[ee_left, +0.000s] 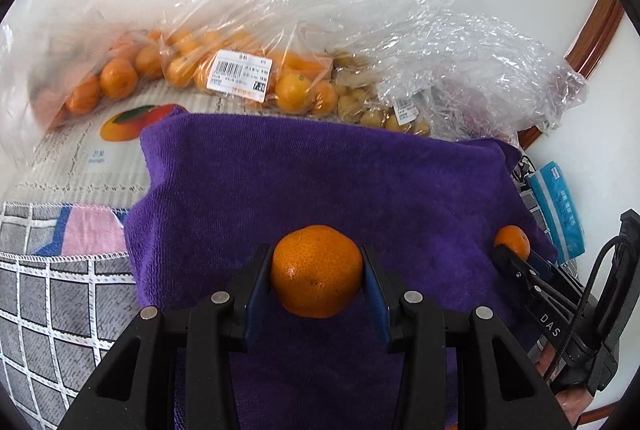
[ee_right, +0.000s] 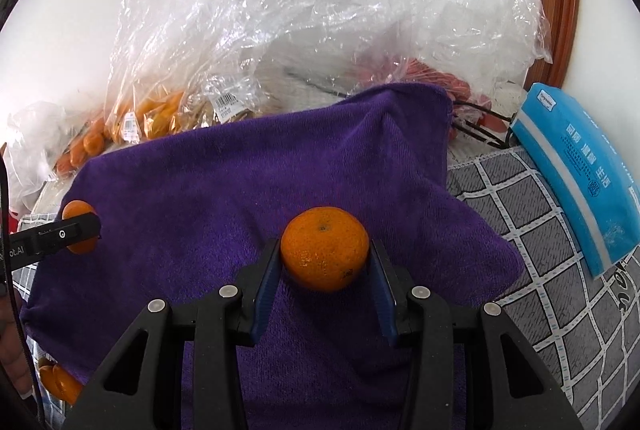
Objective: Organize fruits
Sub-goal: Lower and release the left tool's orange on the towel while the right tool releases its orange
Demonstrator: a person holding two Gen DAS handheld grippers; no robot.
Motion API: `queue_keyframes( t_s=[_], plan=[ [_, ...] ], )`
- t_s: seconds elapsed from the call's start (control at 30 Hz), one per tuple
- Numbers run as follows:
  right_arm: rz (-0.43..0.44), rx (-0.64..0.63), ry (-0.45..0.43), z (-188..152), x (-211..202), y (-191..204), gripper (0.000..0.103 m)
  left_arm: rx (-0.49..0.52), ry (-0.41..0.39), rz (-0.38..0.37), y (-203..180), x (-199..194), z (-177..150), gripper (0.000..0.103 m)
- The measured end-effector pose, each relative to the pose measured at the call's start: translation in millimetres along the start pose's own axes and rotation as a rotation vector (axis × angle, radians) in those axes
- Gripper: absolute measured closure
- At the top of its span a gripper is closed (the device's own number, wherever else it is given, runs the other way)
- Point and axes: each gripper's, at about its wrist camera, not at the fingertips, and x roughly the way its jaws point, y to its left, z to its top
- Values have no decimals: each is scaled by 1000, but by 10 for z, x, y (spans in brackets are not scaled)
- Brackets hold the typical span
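My left gripper (ee_left: 317, 270) is shut on a tangerine (ee_left: 316, 270), its blue pads pressed to both sides, low over a purple towel (ee_left: 320, 182). At the right edge of the left wrist view the right gripper (ee_left: 516, 254) shows with its own tangerine (ee_left: 512, 240). In the right wrist view my right gripper (ee_right: 325, 250) is shut on that tangerine (ee_right: 325, 248) above the purple towel (ee_right: 240, 190). The left gripper (ee_right: 78, 228) appears at the left edge there, clamped on its tangerine (ee_right: 78, 214).
Clear plastic bags of tangerines (ee_left: 224, 70) and small yellow fruit (ee_left: 360, 106) lie behind the towel; a bag with red fruit (ee_right: 420, 70) sits at the back right. A blue tissue pack (ee_right: 576, 166) lies right. More tangerines (ee_right: 60, 382) lie at the lower left. A checked cloth (ee_left: 48, 310) covers the table.
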Motion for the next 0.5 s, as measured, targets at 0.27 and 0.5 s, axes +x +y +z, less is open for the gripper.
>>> queue_keyframes(
  t_s=[0.27,0.5],
  plan=[
    [-15,-14,18,-24,-9,39,59,-5,2,9,-8,-50,-13,51],
    [-43,-7,-19,4,-406,51,40,-4,-47,38,-31,-439,-76,41]
  ],
)
